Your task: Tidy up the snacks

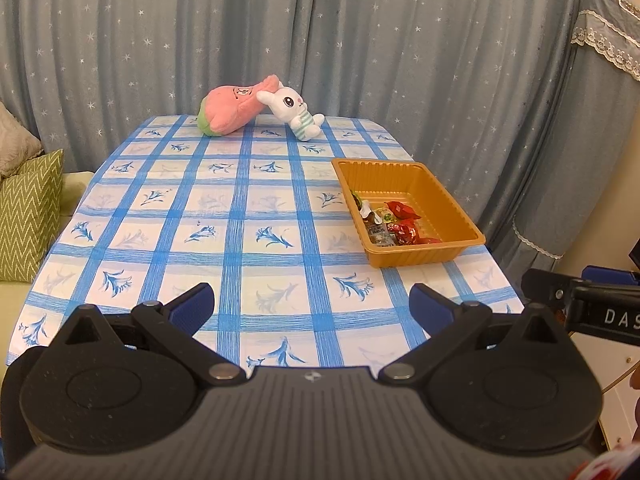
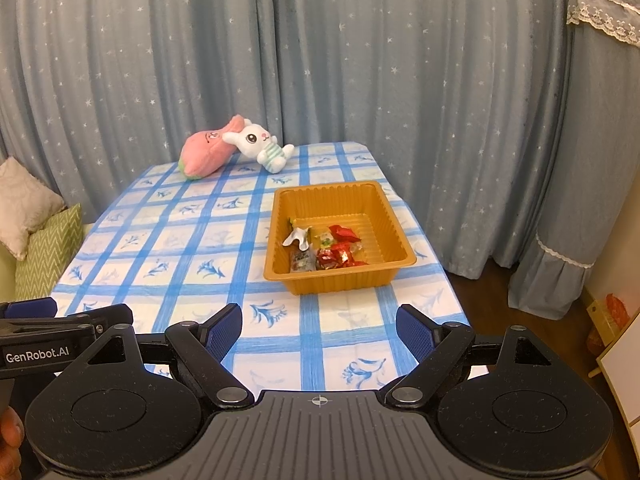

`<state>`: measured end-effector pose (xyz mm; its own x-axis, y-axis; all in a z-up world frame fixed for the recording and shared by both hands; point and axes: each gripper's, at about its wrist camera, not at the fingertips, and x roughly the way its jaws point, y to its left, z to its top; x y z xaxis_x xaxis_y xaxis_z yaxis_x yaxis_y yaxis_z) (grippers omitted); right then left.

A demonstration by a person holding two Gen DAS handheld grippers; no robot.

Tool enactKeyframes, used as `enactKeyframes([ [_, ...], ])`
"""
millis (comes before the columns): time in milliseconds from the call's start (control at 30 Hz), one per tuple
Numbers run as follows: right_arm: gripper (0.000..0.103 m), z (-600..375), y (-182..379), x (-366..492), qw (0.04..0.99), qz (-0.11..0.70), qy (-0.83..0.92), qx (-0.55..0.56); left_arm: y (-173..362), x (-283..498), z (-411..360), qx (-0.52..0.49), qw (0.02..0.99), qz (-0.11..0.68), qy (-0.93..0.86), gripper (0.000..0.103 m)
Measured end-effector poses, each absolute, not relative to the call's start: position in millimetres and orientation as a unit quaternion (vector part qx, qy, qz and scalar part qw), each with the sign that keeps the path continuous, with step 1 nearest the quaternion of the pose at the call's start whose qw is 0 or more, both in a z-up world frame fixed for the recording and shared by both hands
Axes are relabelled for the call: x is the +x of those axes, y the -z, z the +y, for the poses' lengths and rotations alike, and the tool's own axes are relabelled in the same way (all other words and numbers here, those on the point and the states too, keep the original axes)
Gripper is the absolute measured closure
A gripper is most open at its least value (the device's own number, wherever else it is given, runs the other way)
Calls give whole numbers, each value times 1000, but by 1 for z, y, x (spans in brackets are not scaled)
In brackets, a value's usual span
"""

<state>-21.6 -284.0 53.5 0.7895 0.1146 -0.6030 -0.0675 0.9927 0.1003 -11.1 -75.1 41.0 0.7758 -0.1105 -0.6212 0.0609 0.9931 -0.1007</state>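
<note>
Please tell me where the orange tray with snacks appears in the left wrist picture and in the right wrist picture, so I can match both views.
Left wrist view: the orange tray sits right of centre, near the table's right edge.
Right wrist view: the orange tray sits near the centre, slightly right, ahead of the open right gripper.
Shared landmark: the white rabbit plush at the table's far end, beyond the tray and to its left.

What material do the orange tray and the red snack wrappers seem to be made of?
The orange tray looks like thin moulded plastic, semi-glossy, with ribbed walls. The red snack wrappers look like shiny foil or metallised film, crinkled and reflecting light; which one cannot be told.
</note>
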Motion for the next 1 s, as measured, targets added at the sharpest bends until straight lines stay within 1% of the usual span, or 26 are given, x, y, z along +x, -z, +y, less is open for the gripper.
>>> enactKeyframes([
  [1000, 19, -285, -52, -22, 945, 320, -48, 37, -41, -11, -76, -39, 941, 332, 47, 0],
])
